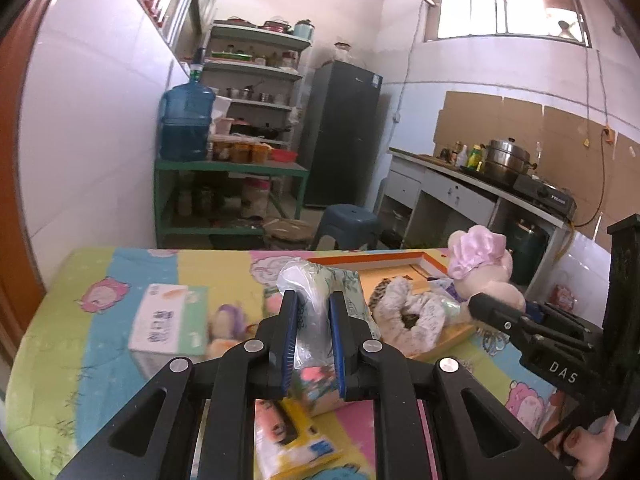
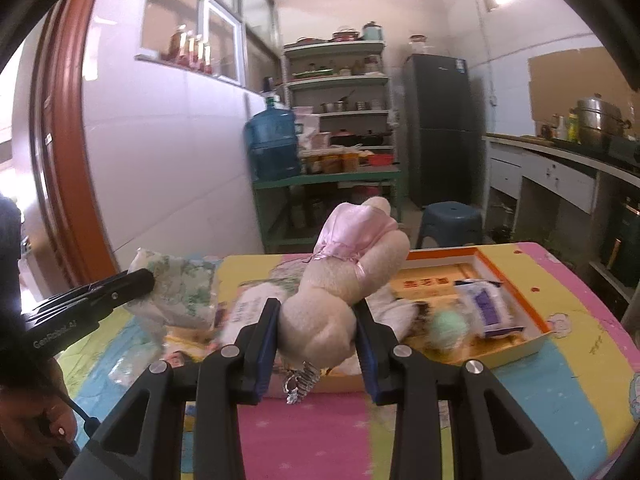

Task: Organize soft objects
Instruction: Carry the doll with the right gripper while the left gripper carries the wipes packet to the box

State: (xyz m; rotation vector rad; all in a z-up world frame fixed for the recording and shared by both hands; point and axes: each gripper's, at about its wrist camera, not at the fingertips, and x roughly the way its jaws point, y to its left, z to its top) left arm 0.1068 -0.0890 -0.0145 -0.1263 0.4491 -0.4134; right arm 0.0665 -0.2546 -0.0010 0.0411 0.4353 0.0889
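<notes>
My left gripper (image 1: 314, 300) is shut on a floral tissue pack in clear plastic (image 1: 320, 276), held above the cartoon-print tablecloth (image 1: 120, 360). The right wrist view shows that pack (image 2: 180, 288) at the left, beside the left gripper (image 2: 146, 276). My right gripper (image 2: 316, 308) is shut on a cream plush toy in a pink dress (image 2: 340, 280), lifted over the orange-rimmed box (image 2: 520, 292). The plush toy (image 1: 480, 264) and the right gripper (image 1: 478, 302) also appear at the right of the left wrist view. The box (image 1: 400, 258) holds a spotted soft slipper (image 1: 408, 312).
A white tissue box (image 1: 168, 320), a small purple plush (image 1: 228, 320) and a yellow packet (image 1: 292, 440) lie on the cloth. In the box are a purple-white packet (image 2: 488, 308) and a green ball (image 2: 446, 326). Beyond the table stand a blue stool (image 1: 348, 220), a green shelf (image 1: 228, 168) and a counter (image 1: 480, 188).
</notes>
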